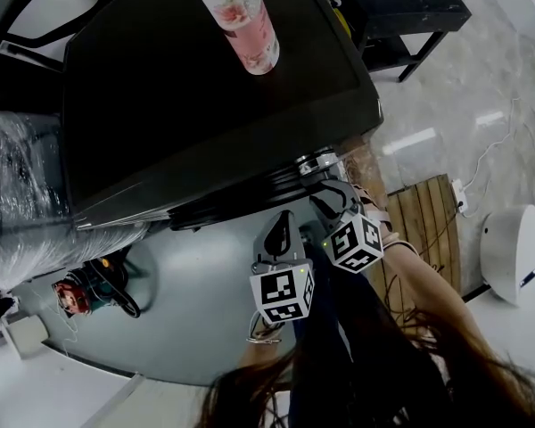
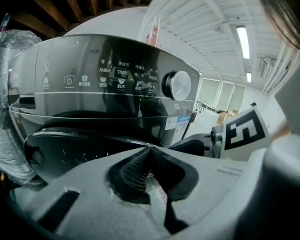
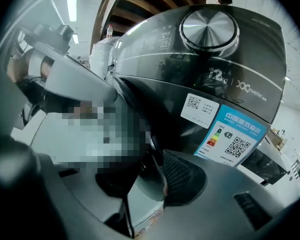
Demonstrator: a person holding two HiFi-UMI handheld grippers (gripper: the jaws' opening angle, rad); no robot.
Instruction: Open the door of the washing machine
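L tongs point(image 2: 150, 150) clenched | R tongs point(image 3: 149, 181) released | washer door point(image 2: 75, 151) just ahead of both

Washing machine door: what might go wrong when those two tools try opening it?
The bottle standing on the washing machine might topple if the door is yanked. The right tool, open near the door's glossy rim, could slip off. The left tool sits close and might bump it.
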